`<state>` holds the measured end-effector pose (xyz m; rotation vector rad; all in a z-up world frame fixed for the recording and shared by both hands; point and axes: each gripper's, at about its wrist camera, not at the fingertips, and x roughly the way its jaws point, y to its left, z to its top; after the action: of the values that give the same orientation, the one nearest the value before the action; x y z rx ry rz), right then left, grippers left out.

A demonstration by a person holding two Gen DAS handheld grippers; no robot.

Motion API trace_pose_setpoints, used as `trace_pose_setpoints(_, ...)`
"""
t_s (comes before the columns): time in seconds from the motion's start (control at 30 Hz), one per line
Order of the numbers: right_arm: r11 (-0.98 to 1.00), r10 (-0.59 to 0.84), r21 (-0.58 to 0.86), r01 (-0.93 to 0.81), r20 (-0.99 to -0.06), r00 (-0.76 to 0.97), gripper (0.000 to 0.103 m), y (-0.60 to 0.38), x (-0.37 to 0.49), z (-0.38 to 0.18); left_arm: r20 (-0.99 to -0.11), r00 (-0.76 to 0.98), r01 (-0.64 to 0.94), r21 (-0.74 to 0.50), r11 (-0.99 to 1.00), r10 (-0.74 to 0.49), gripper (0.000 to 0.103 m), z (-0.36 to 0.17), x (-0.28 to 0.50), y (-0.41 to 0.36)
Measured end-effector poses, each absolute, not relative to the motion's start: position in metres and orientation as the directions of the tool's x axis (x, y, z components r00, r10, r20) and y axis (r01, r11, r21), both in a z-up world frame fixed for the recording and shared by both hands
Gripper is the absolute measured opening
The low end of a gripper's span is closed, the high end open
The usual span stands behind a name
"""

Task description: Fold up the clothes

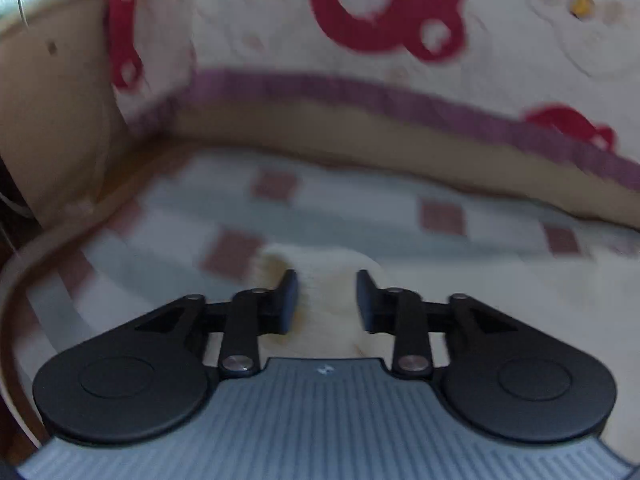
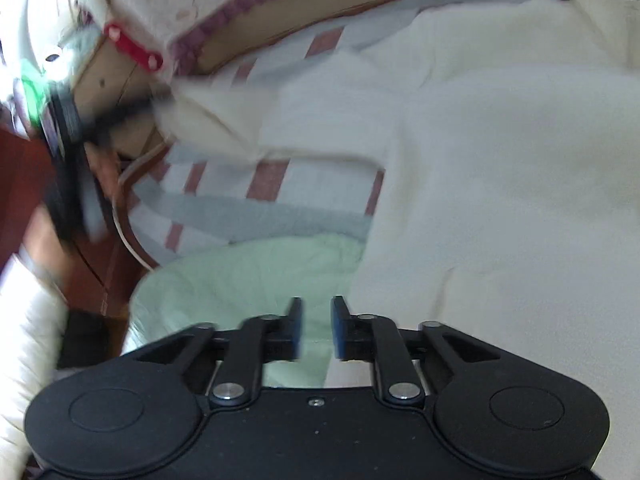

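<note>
Both views were blurred by motion. Nearest in the left wrist view, the left gripper (image 1: 327,300) had its two black fingers apart, with a cream-white cuff or edge of the white garment (image 1: 320,280) lying in the gap between them — the pads did not appear to press on it. The garment's pale cloth ran off to the right across the checked bedsheet (image 1: 240,200), white with grey bands and dull red squares. Behind the sheet stood a tan padded side of the bed (image 1: 360,136), and over it hung a white blanket with red bear faces (image 1: 380,4), edged in purple.

In the right wrist view, the right gripper (image 2: 316,330) held its fingers a narrow way apart with nothing gripped; beneath them lay a pale green cloth (image 2: 240,276). Just beyond and to the right, the white garment spread wide over the sheet, one sleeve stretched toward the left edge. There the other gripper (image 2: 68,140) showed as a dark smear by that sleeve's end — whether it touched, I could not tell. A white sleeve of the person (image 2: 28,340) showed at lower left.
</note>
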<state>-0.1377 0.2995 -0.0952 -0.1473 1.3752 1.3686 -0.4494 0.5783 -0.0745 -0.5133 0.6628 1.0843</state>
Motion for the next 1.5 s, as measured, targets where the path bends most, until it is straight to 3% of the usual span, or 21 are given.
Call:
trace_pose_setpoints(0.03,0.337,0.600,0.598,-0.727,-0.732,-0.323,0.046,0.287,-0.122,-0.085,-0.718,0.356,-0.907,-0.111,0.407,0.598,0.036,-0.082,-0.452,0.565)
trace_pose_setpoints(0.2,0.538,0.649,0.595,-0.597,-0.744,-0.158,0.049,0.193,-0.035,-0.034,-0.703,0.600,-0.769,-0.377,0.516,0.381,0.039,-0.113,-0.434,0.493)
trace_pose_setpoints(0.4,0.718,0.559,0.495,-0.490,-0.829,-0.018,0.058,0.092,0.016,-0.018,-0.707,0.682,-0.630,-0.436,0.643,0.189,0.042,-0.124,-0.377,0.426)
trace_pose_setpoints(0.47,0.760,0.536,0.474,-0.445,-0.844,0.015,0.058,0.061,0.037,-0.026,-0.711,0.688,-0.596,-0.444,0.669,0.141,0.048,-0.129,-0.361,0.409)
trace_pose_setpoints(0.7,0.850,0.468,0.415,-0.324,-0.877,0.104,0.058,-0.021,0.101,-0.070,-0.774,0.630,-0.588,-0.426,0.688,0.059,0.050,-0.141,-0.315,0.379)
trace_pose_setpoints(0.83,0.830,0.478,0.421,-0.367,-0.875,0.077,0.058,-0.047,0.099,-0.109,-0.803,0.589,-0.618,-0.380,0.689,0.085,0.051,-0.141,-0.314,0.365)
trace_pose_setpoints(1.03,0.754,0.545,0.463,-0.466,-0.837,0.049,0.058,-0.071,0.070,-0.143,-0.814,0.577,-0.656,-0.417,0.629,0.062,0.053,-0.141,-0.343,0.354)
trace_pose_setpoints(1.2,0.701,0.579,0.470,-0.536,-0.814,0.043,0.064,-0.074,0.044,-0.147,-0.789,0.610,-0.602,-0.522,0.604,-0.075,0.061,-0.145,-0.352,0.333)
trace_pose_setpoints(1.37,0.740,0.508,0.334,-0.584,-0.847,0.158,0.072,-0.068,0.029,-0.156,-0.802,0.595,-0.593,-0.489,0.640,-0.062,0.071,-0.150,-0.342,0.324)
trace_pose_setpoints(1.47,0.741,0.522,0.371,-0.560,-0.843,0.131,0.070,-0.067,0.030,-0.174,-0.790,0.610,-0.592,-0.504,0.629,-0.058,0.076,-0.155,-0.332,0.325)
trace_pose_setpoints(1.5,0.733,0.533,0.394,-0.554,-0.839,0.108,0.061,-0.066,0.030,-0.181,-0.788,0.613,-0.594,-0.503,0.628,-0.052,0.076,-0.158,-0.329,0.325)
